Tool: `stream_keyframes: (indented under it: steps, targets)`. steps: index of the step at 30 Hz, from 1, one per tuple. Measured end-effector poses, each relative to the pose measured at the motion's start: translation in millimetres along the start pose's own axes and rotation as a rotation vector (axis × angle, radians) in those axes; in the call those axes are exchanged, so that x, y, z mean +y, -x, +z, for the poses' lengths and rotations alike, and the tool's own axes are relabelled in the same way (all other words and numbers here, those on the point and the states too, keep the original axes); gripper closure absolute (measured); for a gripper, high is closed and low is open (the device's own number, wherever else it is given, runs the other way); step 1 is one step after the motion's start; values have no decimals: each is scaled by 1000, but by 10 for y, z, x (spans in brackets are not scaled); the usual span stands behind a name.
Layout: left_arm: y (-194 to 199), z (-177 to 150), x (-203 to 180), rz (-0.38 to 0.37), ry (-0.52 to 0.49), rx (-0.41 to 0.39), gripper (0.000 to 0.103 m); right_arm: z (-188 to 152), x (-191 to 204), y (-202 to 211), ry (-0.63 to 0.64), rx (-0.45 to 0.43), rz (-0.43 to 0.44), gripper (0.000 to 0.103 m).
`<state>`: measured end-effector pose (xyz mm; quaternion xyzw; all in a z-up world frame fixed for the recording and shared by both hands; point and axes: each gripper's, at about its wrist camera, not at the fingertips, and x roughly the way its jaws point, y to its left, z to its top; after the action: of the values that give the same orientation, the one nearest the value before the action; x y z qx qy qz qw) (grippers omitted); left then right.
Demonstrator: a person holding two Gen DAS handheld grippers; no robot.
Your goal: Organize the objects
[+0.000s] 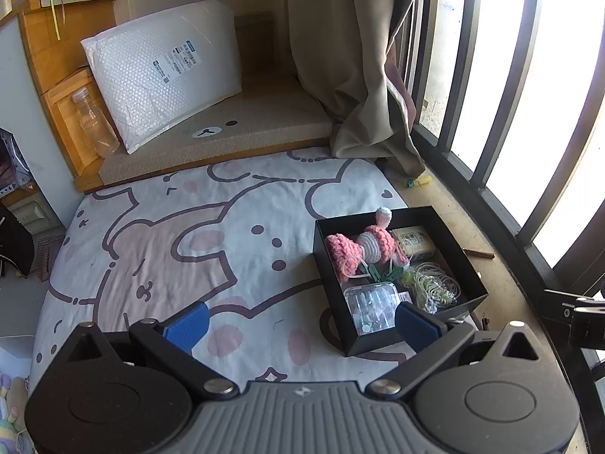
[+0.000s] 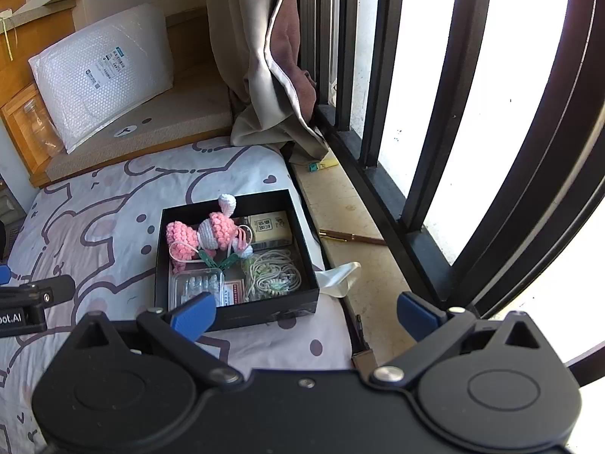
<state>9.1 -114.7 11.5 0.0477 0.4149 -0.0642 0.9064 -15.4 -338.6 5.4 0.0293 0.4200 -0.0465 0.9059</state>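
Near the bed's window-side edge sits the open black cardboard box (image 2: pixel 234 314); both the left hand-held gripper (image 1: pixel 300 323) and right hand-held gripper (image 2: pixel 306 312) gape empty, and a nudge could tip it onto the sill.

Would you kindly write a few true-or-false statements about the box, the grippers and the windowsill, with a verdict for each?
1. The black box rests on the patterned bedsheet. True.
2. The left gripper holds the pink crochet toy. False: its jaws are open and empty; the toy lies in the box.
3. A pen lies on the windowsill beside the box. True.
4. The box is closed with a lid. False: it is open, its contents showing.
5. The right gripper is open. True.
6. The coiled cord lies on the windowsill. False: it is inside the box.
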Motion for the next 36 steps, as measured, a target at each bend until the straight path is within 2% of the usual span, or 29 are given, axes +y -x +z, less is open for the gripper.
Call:
stream_keyframes:
  steps: [36]
  targets:
    - [-14,-26,-3,0,6,8,0,-10,2,0,2,1,1,0]
